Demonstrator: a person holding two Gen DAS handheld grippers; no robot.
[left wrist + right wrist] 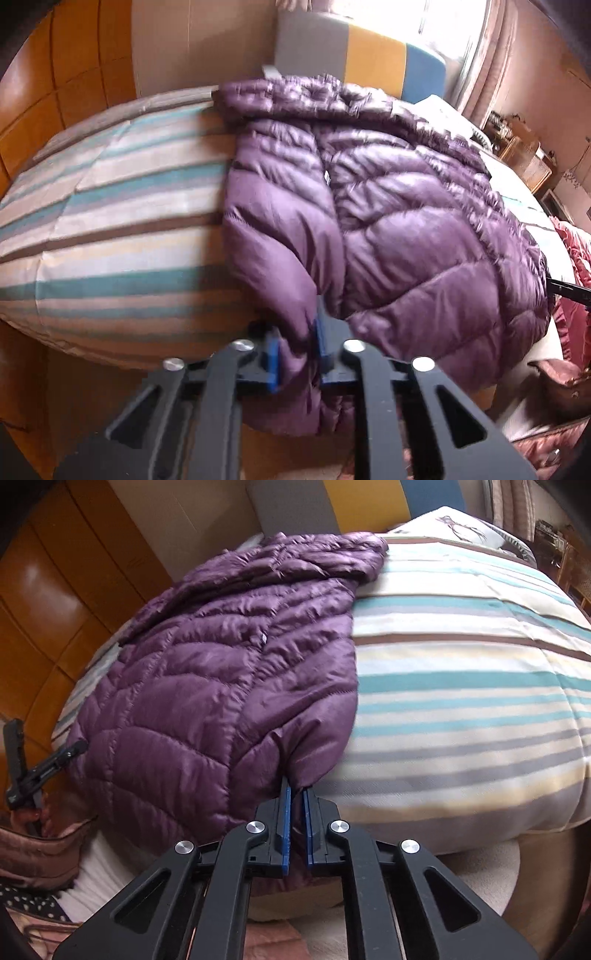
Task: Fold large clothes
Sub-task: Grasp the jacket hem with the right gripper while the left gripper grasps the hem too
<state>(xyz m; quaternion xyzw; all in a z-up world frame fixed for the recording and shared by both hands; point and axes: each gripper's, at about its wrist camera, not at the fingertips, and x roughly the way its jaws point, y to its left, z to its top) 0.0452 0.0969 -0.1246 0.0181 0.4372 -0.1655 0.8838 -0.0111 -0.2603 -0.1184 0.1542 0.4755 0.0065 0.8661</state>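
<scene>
A purple quilted down jacket [399, 206] lies spread on a striped bed, hem toward me and hood at the far end. My left gripper [297, 354] is shut on the jacket's near left corner, fabric bunched between its blue pads. My right gripper [296, 812] is shut on the jacket [207, 686] at its near right corner, a thin fold between the pads. The left gripper also shows in the right wrist view [74, 751] at the jacket's left edge. The tip of the right gripper shows in the left wrist view [569, 290] at the jacket's right edge.
The striped duvet [122, 229] covers the bed and also shows in the right wrist view [472, 686]. A grey, yellow and blue headboard [354, 55] stands at the far end. Wooden wardrobe doors [55, 602] are on the left. Pink bedding [576, 258] lies at the right.
</scene>
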